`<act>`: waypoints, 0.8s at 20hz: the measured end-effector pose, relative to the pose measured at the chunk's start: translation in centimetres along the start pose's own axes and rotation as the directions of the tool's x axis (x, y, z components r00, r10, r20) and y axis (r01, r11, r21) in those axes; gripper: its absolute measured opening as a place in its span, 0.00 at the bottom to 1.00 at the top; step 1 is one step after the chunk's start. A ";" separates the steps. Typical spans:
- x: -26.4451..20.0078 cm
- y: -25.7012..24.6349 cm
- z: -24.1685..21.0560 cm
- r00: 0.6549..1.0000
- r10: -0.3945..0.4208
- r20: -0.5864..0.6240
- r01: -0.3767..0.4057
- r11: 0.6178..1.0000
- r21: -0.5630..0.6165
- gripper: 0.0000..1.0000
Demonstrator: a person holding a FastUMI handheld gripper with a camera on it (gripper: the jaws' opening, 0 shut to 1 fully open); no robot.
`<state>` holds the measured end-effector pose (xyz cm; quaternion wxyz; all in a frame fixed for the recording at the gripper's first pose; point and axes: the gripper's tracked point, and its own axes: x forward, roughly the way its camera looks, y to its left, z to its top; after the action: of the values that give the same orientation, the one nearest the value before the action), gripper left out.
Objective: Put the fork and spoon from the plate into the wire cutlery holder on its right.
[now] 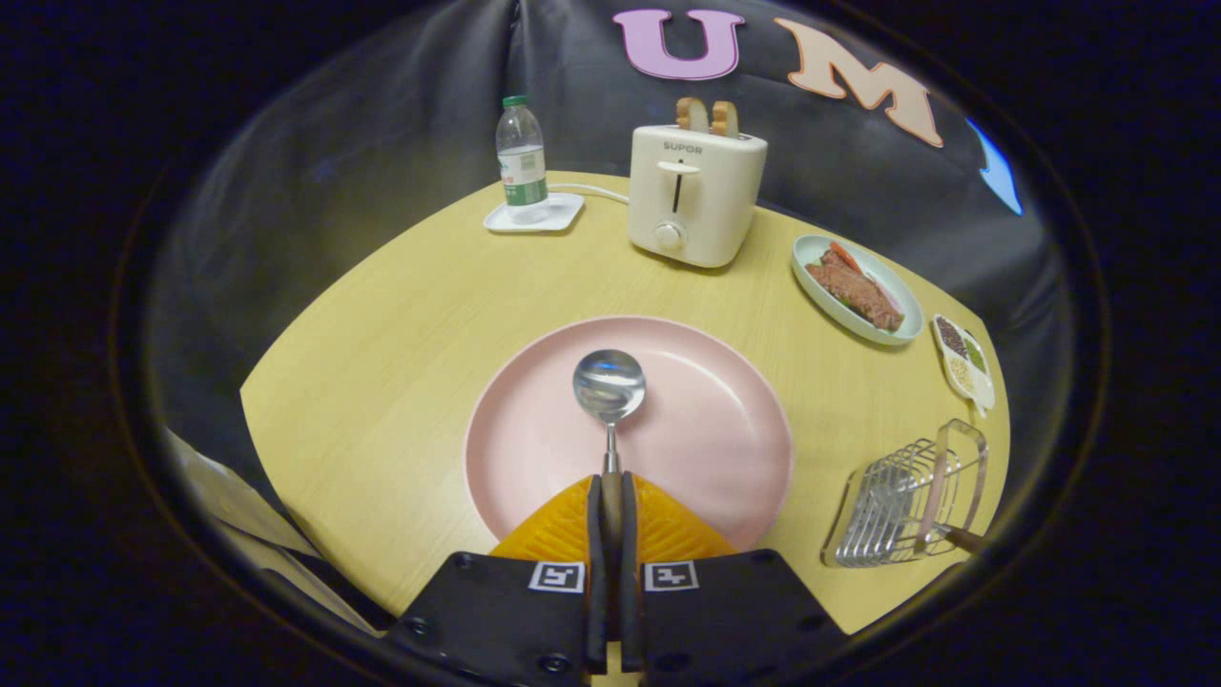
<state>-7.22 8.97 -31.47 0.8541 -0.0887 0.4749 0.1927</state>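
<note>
My gripper (610, 485) is shut on the thin handle of a metal spoon (609, 384). The spoon's round bowl points straight ahead of the fingers, over the middle of a pink plate (725, 448). Whether the spoon touches the plate I cannot tell. The wire cutlery holder (892, 510) stands on the table to the right of the plate. A dark handle (963, 540) sticks out at the holder's right end; what it belongs to I cannot make out.
Beyond the plate stand a cream toaster (694, 196) with bread in it and a water bottle (521, 153) on a white coaster. A pale green dish of meat (858, 286) and a small divided dish (963, 363) lie beyond the holder. The wooden table's (382, 363) edge runs left of the plate.
</note>
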 end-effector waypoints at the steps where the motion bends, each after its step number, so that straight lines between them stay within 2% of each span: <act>1: -0.4 -0.5 -0.2 1.000 -0.004 -0.007 0.004 1.000 0.006 0.09; 16: -7.2 -8.0 0.9 0.999 -0.045 -0.022 0.046 0.998 0.045 0.09</act>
<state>-6.64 0.25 -25.10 0.8551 -0.0818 0.4859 0.1615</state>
